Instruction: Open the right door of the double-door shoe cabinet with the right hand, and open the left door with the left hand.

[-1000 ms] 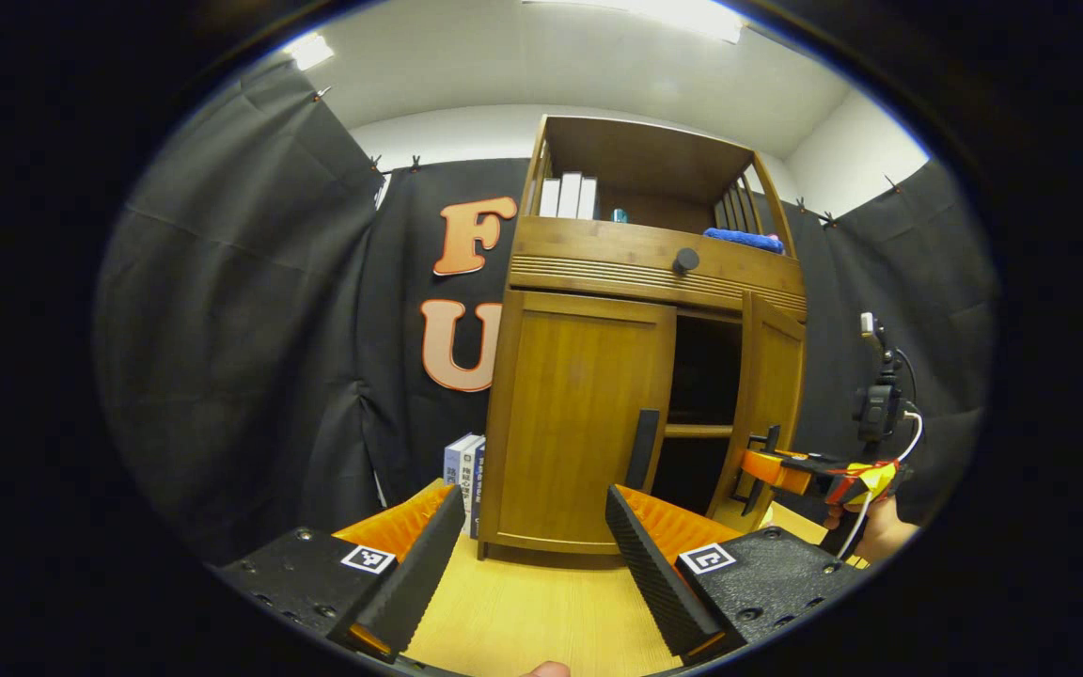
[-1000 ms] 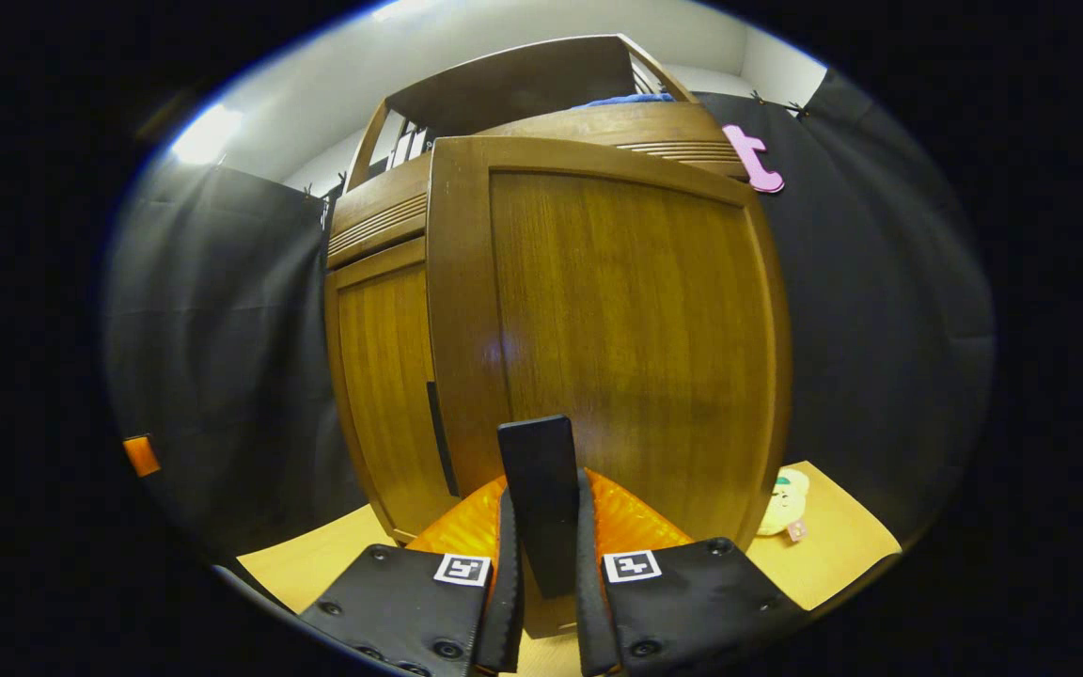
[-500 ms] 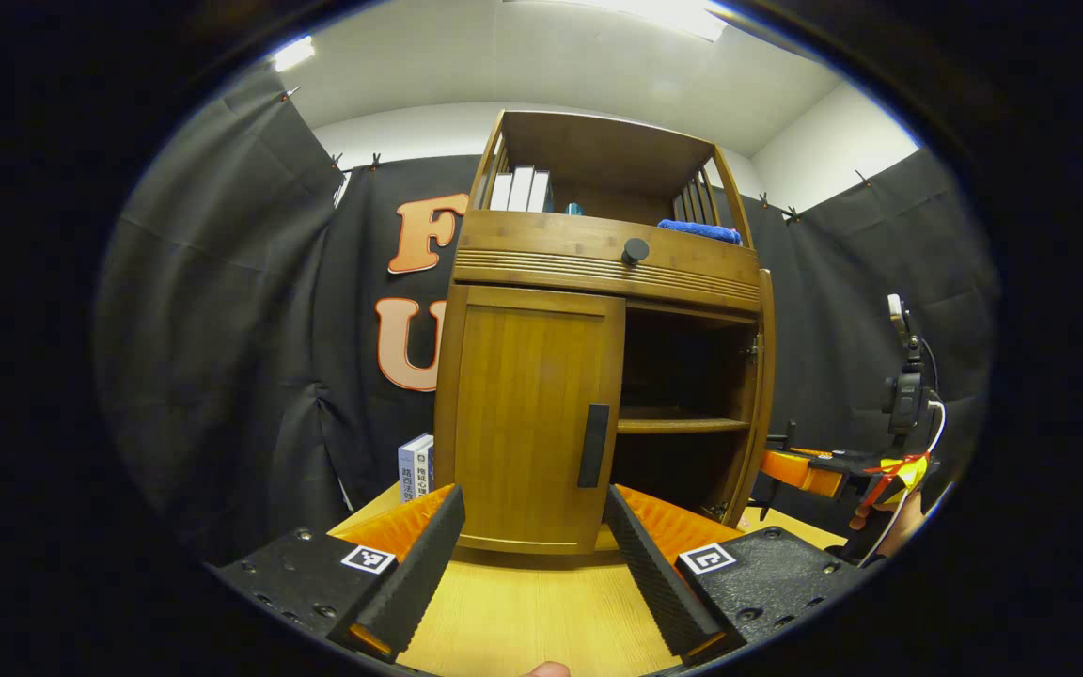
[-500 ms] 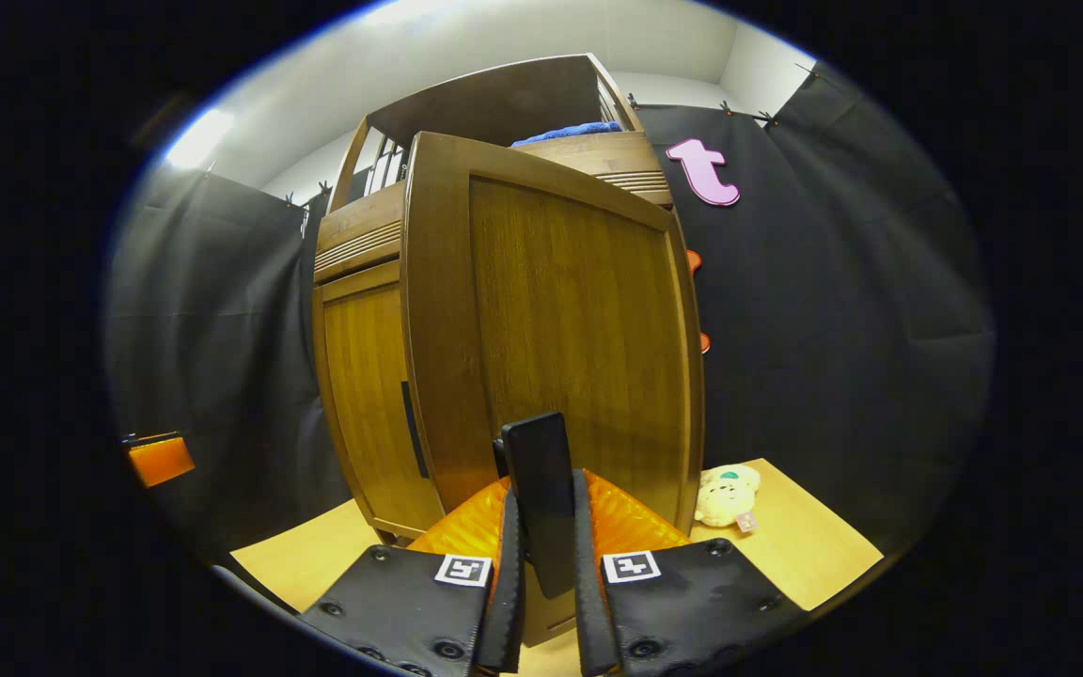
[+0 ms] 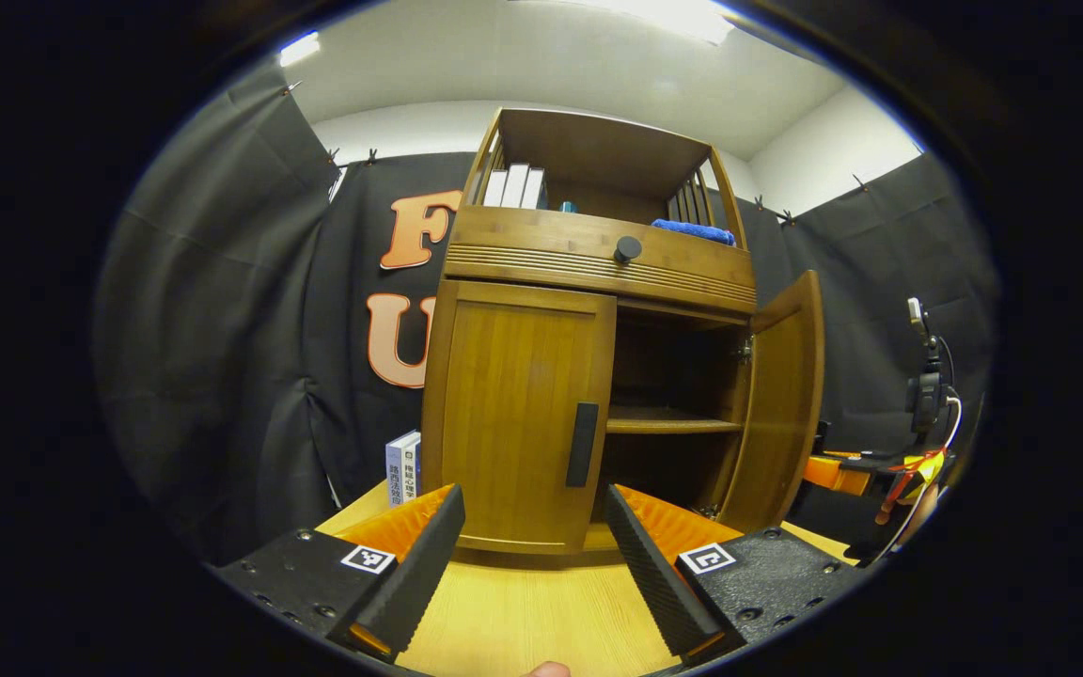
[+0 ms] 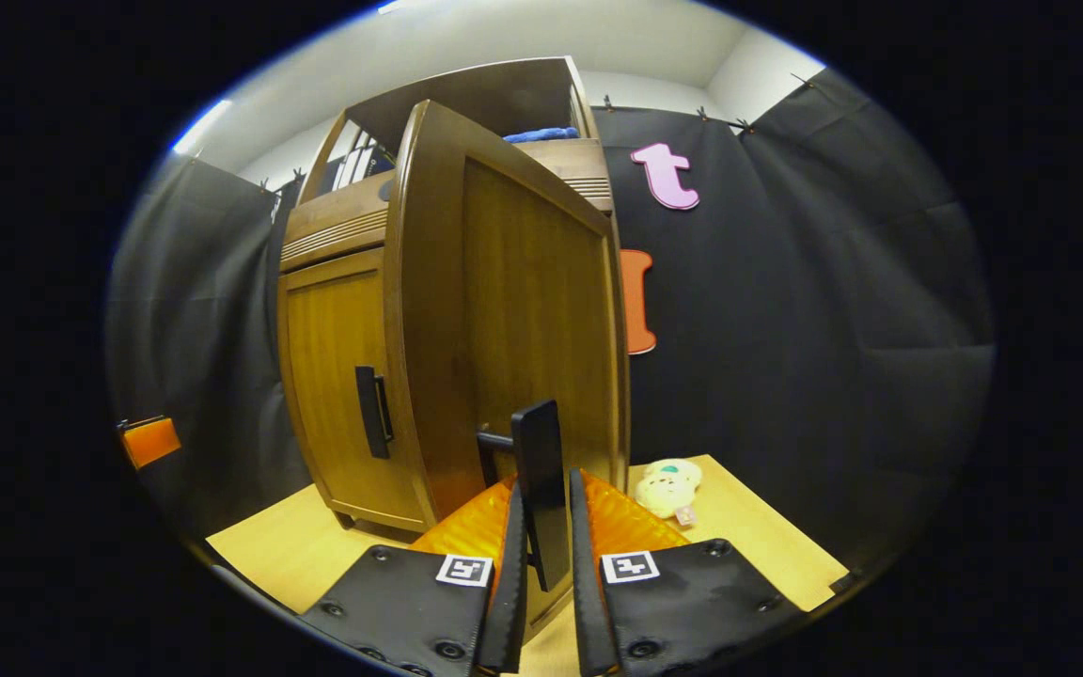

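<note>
The wooden shoe cabinet (image 5: 598, 254) stands on a yellow table. Its left door (image 5: 513, 414) is closed, with a black upright handle (image 5: 583, 444). The right door (image 5: 781, 395) is swung wide open, baring a dark inside with a shelf (image 5: 673, 425). My left gripper (image 5: 532, 498) is open, a short way in front of the left door, touching nothing. In the right gripper view my right gripper (image 6: 543, 489) is shut on the right door's black handle (image 6: 538, 461), with the open door (image 6: 513, 310) just ahead. The right gripper (image 5: 842, 470) also shows past the open door's edge.
Books (image 5: 403, 465) stand on the table (image 5: 523, 621) left of the cabinet. A small plush toy (image 6: 668, 484) lies to the right of the open door. A drawer with a round knob (image 5: 627, 248) sits above the doors, and a blue cloth (image 5: 692, 229) lies higher up.
The right door has swung from partly ajar to wide open, pulled by my right gripper. The left gripper has shifted to face the left door's handle, still open.
</note>
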